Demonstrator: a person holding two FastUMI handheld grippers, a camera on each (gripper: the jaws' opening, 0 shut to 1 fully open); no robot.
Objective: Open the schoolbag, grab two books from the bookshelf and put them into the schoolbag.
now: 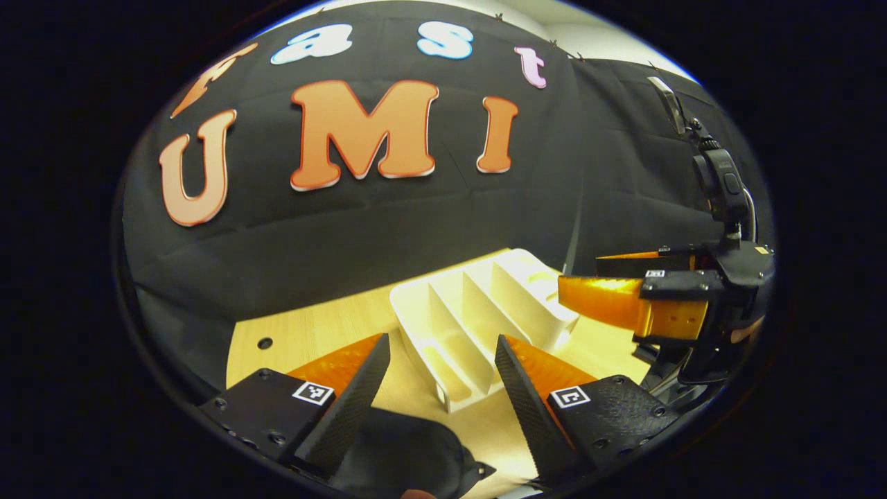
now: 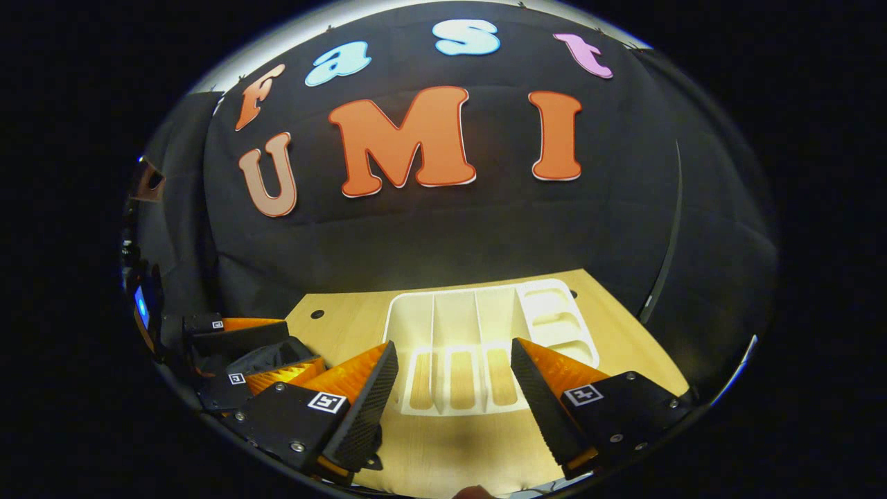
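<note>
A black schoolbag is cut off by the bottom edge of the left gripper view, partly hidden behind the left gripper's finger there.

Right gripper, fingers spread, faces the white bookshelf on the table.
</note>
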